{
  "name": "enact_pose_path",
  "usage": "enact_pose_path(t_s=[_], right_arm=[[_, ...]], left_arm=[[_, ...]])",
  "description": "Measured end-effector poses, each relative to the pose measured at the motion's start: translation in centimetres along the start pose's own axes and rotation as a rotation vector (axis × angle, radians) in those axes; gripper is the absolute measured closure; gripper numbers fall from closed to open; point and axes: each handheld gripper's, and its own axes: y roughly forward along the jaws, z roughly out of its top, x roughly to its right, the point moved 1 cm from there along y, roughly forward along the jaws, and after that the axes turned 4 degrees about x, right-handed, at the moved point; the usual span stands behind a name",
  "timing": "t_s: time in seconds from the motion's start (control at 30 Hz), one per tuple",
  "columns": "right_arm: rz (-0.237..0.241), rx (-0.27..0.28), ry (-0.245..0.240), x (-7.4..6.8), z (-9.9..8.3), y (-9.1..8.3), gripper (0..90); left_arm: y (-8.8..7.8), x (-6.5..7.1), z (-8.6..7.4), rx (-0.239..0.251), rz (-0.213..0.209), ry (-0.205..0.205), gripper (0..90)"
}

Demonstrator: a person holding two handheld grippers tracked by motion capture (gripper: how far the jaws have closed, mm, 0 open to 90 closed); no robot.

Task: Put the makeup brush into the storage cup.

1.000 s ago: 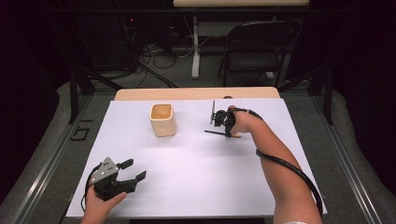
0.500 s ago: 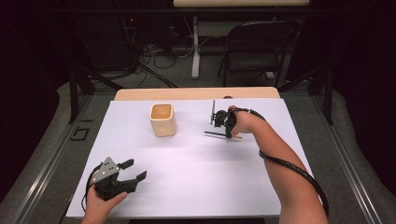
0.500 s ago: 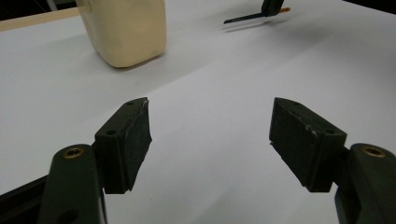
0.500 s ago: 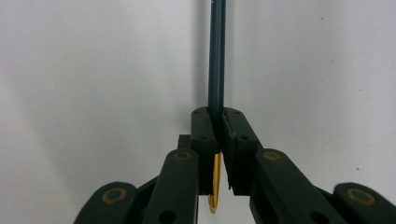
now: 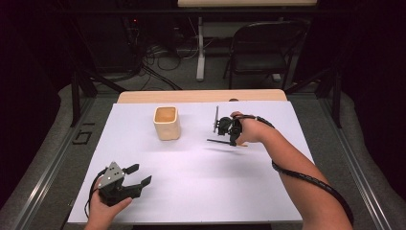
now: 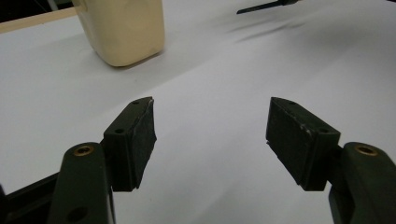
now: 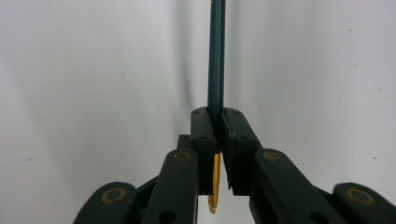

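My right gripper (image 5: 229, 140) hangs just above the white table sheet at centre right, shut on a dark teal pencil (image 5: 216, 141) that sticks out level to the left. In the right gripper view the pencil (image 7: 216, 56) runs up from between the closed pads, its yellow end below them. A cream cup (image 5: 167, 123) stands upright left of it. Near the front left edge my left gripper (image 5: 136, 175) rests in the hand, open. Its jaws have just been closing a little, and between the pads (image 6: 140, 135) there is only bare sheet. The cup (image 6: 122, 29) shows beyond them.
The white sheet (image 5: 206, 191) covers a wooden table whose far edge (image 5: 201, 96) shows behind it. A black folding chair (image 5: 261, 48) and floor cables lie beyond the table. A black cable trails along the right forearm (image 5: 306, 177).
The right gripper has lifted slightly with the pencil, and a soft shadow now lies under it. The left hand has stayed in place.
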Motion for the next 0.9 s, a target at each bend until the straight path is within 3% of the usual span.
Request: enact_pose_path(t_s=[0.13,0.23,0.57,0.9], right_arm=[[-0.002,-0.006,0.003,-1.0,0.0,-0.7,83.7],[0.005,-0.022,-0.009,-1.9,0.2,-1.0,83.7],[0.023,-0.031,-0.018,-4.7,1.1,-1.3,83.7],[0.049,0.005,-0.006,-6.8,2.2,-1.9,83.7]], left_arm=[[0.1,0.2,0.0,-0.007,0.004,0.017,34.5],[0.3,0.5,0.2,-0.018,0.015,0.054,35.2],[0.6,1.0,0.4,-0.023,0.028,0.080,36.7],[1.3,1.7,1.1,-0.038,0.040,0.145,38.0]])
